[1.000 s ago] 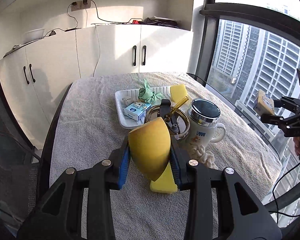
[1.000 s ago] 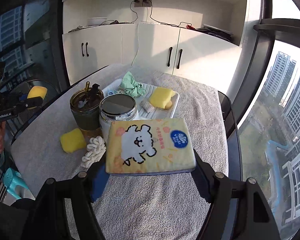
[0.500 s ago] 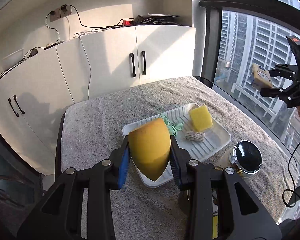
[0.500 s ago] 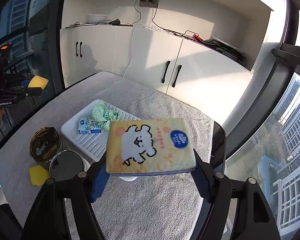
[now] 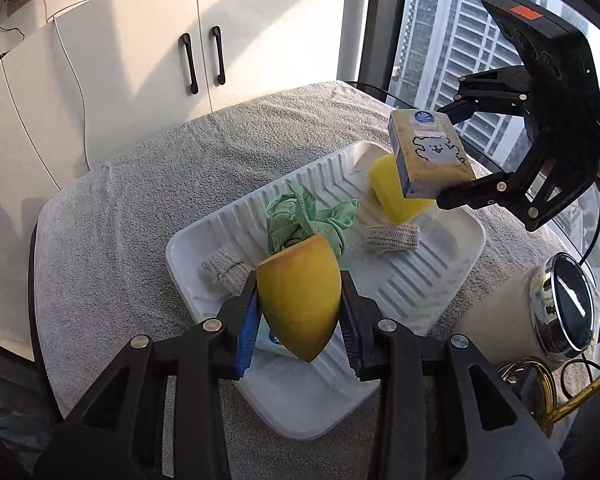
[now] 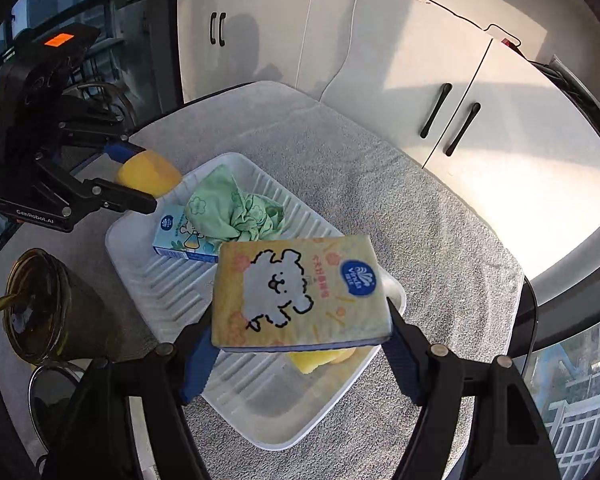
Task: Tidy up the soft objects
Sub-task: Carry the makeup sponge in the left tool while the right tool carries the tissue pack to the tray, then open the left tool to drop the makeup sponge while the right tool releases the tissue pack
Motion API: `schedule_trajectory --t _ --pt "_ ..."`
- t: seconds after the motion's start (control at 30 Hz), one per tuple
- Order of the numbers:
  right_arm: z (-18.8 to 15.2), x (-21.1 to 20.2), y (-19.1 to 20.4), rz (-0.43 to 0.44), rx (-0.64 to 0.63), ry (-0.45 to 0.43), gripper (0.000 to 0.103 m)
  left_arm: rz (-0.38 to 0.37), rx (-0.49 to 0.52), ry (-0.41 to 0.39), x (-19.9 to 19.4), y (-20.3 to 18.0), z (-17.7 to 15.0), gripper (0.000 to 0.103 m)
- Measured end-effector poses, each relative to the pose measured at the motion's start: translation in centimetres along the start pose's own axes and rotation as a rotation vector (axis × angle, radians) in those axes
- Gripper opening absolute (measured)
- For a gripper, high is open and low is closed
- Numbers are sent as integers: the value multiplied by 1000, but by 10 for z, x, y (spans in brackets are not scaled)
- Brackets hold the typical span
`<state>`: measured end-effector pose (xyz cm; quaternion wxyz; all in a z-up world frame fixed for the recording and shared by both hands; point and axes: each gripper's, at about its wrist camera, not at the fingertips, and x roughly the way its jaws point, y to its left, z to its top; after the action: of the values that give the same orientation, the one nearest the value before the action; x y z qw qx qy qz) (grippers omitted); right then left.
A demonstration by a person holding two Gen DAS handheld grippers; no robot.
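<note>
My left gripper [image 5: 300, 316] is shut on a yellow sponge [image 5: 300, 300] and holds it above the near end of the white ribbed tray [image 5: 412, 276]. My right gripper [image 6: 300, 340] is shut on a yellow tissue pack with a dog drawing [image 6: 300, 288], held over the tray's [image 6: 172, 292] far end. In the tray lie a green cloth [image 5: 300, 220], a yellow sponge [image 5: 384, 184], two grey knitted pieces [image 5: 392, 236] and a blue tissue pack [image 6: 180, 236]. The left gripper [image 6: 140, 188] also shows in the right wrist view, the right gripper [image 5: 452, 152] in the left wrist view.
A cream mug with a chrome lid [image 5: 560, 312] and a dark glass tumbler with a gold straw [image 6: 40, 308] stand beside the tray on the grey towel-covered table [image 5: 140, 184]. White cabinets [image 5: 204, 40] stand behind. Windows flank the table.
Both grippers have moved in over the tray and tilted down, each still holding its object. The tray now lies directly below them.
</note>
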<state>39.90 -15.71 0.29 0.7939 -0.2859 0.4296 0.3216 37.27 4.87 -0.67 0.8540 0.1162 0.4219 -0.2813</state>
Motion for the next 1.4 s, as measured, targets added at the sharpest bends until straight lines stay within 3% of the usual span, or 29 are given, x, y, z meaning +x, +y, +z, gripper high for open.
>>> schedule_trajectory --t 0.17,0.6,0.93,1.23,1.33,1.4 --pt "2 30 9 23 -63 29 76 -7 27 21 17 0 -2 34" --pt "5 55 22 57 -145 48 76 0 56 60 43 -6 -5 34" --pt "12 75 31 60 -209 91 76 1 12 66 53 4 2 38" --pt "10 77 32 33 -219 94 78 24 0 73 56 7 -4 60" --pt "10 75 34 29 -217 89 84 30 -18 73 54 10 -5 65" --pt "10 73 34 25 -215 85 92 32 -29 65 50 14 -5 74"
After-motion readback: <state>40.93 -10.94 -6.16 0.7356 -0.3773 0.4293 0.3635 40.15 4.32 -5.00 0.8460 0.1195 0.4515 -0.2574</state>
